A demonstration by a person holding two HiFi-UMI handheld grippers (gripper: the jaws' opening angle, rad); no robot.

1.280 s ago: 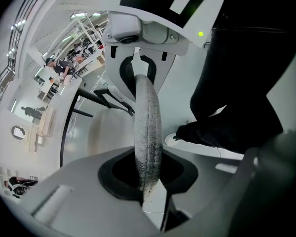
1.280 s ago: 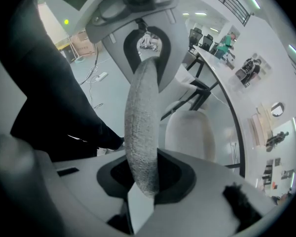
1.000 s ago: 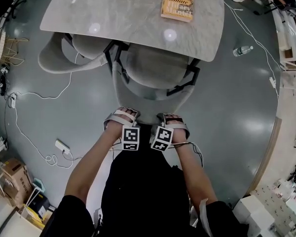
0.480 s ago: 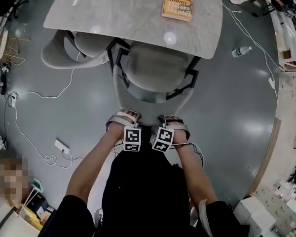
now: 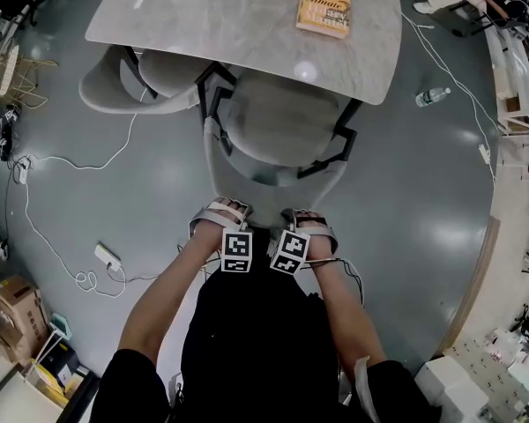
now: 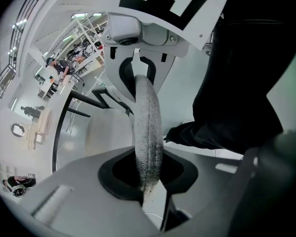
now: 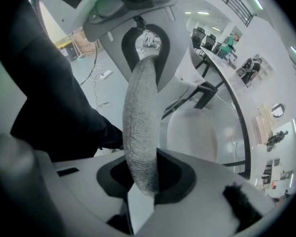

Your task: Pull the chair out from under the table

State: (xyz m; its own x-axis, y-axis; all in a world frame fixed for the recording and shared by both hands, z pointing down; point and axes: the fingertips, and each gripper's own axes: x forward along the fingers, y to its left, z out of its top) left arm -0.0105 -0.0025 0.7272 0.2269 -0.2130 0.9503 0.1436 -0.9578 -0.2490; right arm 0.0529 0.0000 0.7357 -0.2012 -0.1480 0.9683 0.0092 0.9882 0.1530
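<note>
Since a second ago the light grey upholstered chair with black arm frames has come further out from under the pale stone-look table top. More of its seat now shows in front of the table's near edge, and the table sits higher in the head view, while both grippers keep their places at the chair's back. Only the front of the seat is under the near edge now; the curved backrest stands clear of the table, close to the person's dark clothing. The left gripper points steeply down, its jaws a narrow gap apart and clamped on the grey fabric backrest rim, which runs up between them. The right gripper stands just beside it on the same rim, apart from it, its jaws likewise pressed onto the padded edge from both sides. Each gripper view shows the rim arching from its own jaws to the other gripper. An orange and yellow paperback book lies flat near the table's right edge. A second grey shell chair is tucked partly under the table's near left corner. On the grey floor, a clear plastic bottle lies to the right of the table, and a white power strip with a looping white cable lies to the left of the person.
</note>
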